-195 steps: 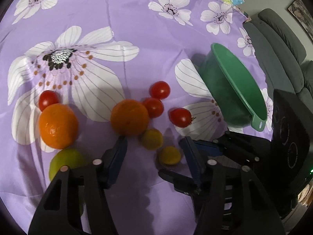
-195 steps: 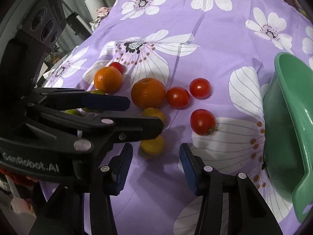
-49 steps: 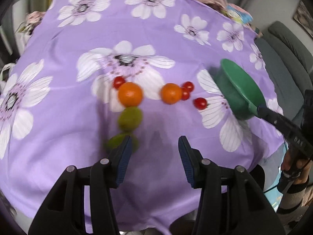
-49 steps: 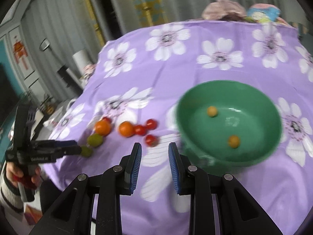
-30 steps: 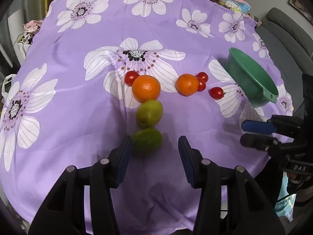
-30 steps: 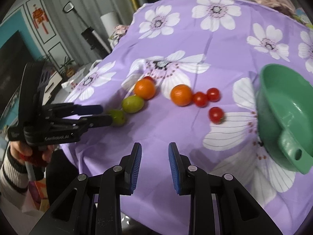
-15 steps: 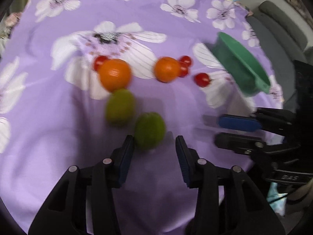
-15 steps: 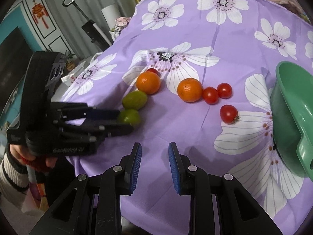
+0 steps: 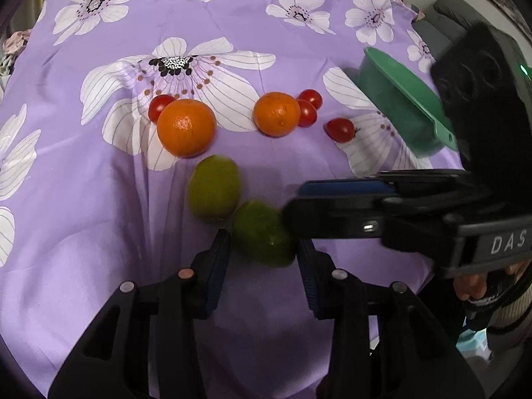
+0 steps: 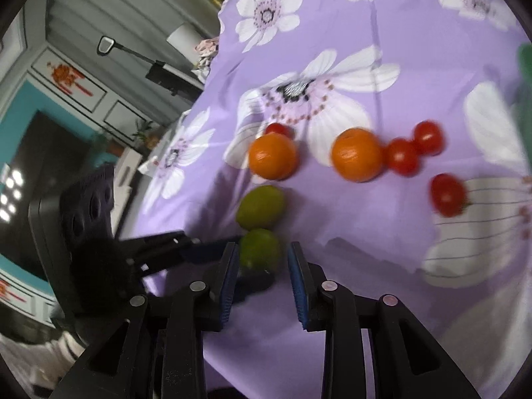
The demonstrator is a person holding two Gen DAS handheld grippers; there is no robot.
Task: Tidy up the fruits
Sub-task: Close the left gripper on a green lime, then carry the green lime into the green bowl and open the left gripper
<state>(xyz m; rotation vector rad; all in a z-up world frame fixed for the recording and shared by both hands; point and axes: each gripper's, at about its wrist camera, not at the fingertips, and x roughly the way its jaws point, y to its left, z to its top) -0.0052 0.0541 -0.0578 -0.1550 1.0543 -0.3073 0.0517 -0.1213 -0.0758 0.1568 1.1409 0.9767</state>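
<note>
A green lime (image 9: 262, 236) lies on the purple flowered cloth (image 9: 99, 216), close to its front edge. My left gripper (image 9: 262, 246) has the lime between its blue pads. The jaws are closing and both pads touch its sides. My right gripper (image 9: 292, 206) reaches in from the right, tips at the lime's upper right side. In the right wrist view the lime (image 10: 259, 249) sits just ahead of the right gripper (image 10: 261, 256), whose jaws are opening, with no pad pressing on it. A second green fruit (image 9: 214, 193) lies just behind. The green bowl (image 9: 399, 99) stands at the right.
Two oranges (image 9: 186, 126) (image 9: 276, 113) lie behind the green fruits, with several red tomatoes (image 9: 340, 129) among and beside them. A grey sofa (image 9: 459, 10) is beyond the table's right side. A hand (image 9: 472, 282) holds the right gripper at the lower right.
The left gripper came down onto the nearer lime and its jaws narrowed around it. The right gripper swung in from the right towards the same lime, rolled, and its jaws parted a little.
</note>
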